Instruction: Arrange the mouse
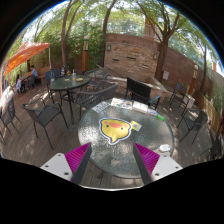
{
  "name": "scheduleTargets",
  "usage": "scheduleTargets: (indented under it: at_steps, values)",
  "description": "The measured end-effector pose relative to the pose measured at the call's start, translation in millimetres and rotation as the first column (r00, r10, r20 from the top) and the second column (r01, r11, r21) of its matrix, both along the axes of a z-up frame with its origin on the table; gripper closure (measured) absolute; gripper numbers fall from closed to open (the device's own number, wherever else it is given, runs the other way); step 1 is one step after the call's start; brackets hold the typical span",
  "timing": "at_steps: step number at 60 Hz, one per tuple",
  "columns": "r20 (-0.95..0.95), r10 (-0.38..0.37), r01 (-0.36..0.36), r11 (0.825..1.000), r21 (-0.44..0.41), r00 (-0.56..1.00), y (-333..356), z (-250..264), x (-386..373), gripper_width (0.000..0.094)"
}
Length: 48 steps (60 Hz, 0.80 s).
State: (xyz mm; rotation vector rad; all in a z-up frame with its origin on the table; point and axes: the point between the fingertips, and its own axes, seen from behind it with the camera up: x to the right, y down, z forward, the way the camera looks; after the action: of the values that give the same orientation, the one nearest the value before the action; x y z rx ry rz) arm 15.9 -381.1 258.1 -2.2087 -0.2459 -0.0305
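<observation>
Hand-held gripper (pixel 112 158) open above yellow mouse pad (pixel 117 129)

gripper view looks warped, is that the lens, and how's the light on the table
Gripper view: wide-angle lens bows the trees and patio chairs around the round glass table; soft dappled shade, no harsh glare on the yellow mouse pad; open gripper with magenta pads looks sharp.

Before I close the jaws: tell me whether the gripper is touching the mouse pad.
Apart. The gripper view shows the gripper open, with bare table between its fingertips and the yellow mouse pad ahead.
</observation>
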Motion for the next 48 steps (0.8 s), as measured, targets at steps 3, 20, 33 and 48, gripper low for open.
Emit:
scheduleTargets:
  at_steps: [3, 20, 33, 48]
  values:
    - [-0.003, -0.007, 0.007, 1.000, -0.009, 1.000, -1, -3, 2, 0.0079]
    - [-0.023, -0.078, 0.075, 0.991, -0.108, 0.997, -26, -68, 65, 0.0084]
    - [-0.005, -0.160, 0.158, 0.976, -0.149, 0.987, -6, -159, 170, 0.0079]
    - [-0.016, -0.226, 0.224, 0.971, -0.085, 0.974, 98, -231, 295, 0.0074]
